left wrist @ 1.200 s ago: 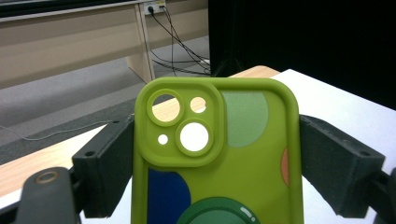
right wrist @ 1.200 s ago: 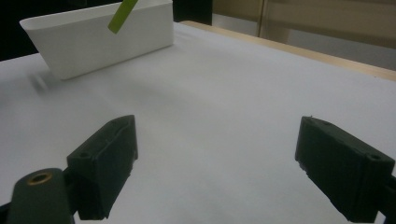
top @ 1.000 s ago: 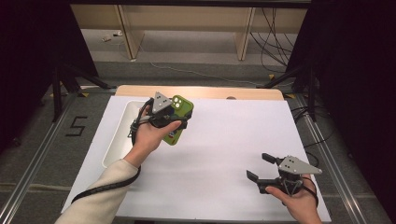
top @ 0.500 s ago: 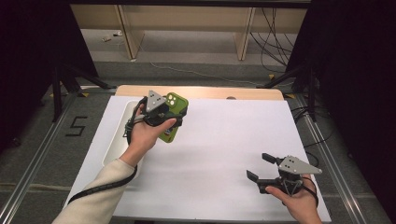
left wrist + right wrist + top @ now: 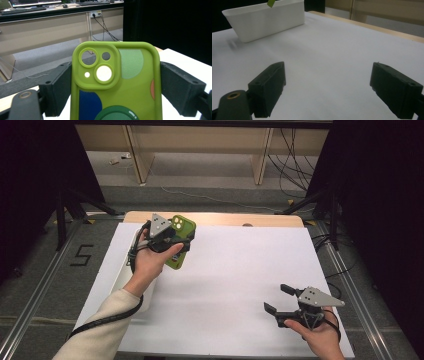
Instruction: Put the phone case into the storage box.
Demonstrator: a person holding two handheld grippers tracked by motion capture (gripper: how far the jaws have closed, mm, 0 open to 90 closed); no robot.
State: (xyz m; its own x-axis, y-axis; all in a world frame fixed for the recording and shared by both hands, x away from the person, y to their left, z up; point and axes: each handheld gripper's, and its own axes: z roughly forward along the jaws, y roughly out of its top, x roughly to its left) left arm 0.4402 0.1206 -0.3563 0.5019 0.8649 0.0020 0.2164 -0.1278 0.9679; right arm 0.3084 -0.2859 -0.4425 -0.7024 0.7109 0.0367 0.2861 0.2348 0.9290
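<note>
Between the left claw [image 5: 110, 100] sits the gripped green phone case [image 5: 115, 82] (navy patch visible close-up); right claw [image 5: 281, 300] gapes empty.

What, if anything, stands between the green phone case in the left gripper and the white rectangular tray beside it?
Nothing visible does. The left gripper holds the green phone case clamped by its sides, above the table right beside the white rectangular tray. The tray's right wall is the one edge to cross.
</note>
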